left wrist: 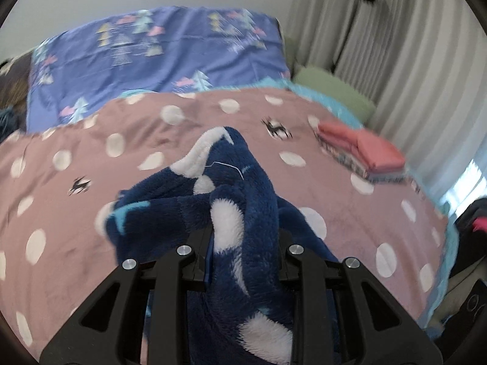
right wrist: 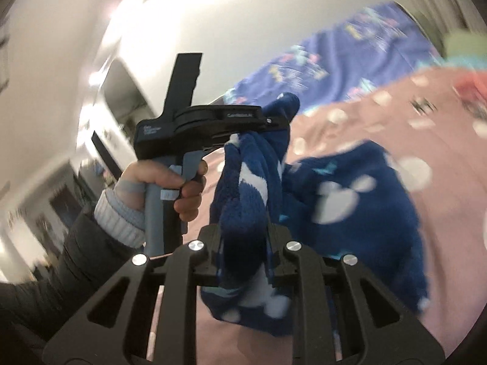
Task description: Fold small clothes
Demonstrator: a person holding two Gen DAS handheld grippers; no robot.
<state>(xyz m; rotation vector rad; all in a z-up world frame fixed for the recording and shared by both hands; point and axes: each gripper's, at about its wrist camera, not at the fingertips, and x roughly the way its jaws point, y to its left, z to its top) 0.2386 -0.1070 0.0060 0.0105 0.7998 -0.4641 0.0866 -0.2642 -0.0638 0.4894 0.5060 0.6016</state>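
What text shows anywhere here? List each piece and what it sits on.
None can be read.
Small white print on the left gripper body's top bar: too blurred to read.
Pale lettering on its rear block: too blurred to read.
The navy fleece garment and the pink dotted bedspread carry patterns only, no words.

place: home bedroom | seen: bed [left wrist: 91,182], pillow [left wrist: 158,57], curtains [left wrist: 411,60]

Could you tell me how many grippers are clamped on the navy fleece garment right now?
2: the left gripper grips the navy fleece garment from one side, the right gripper beside it.
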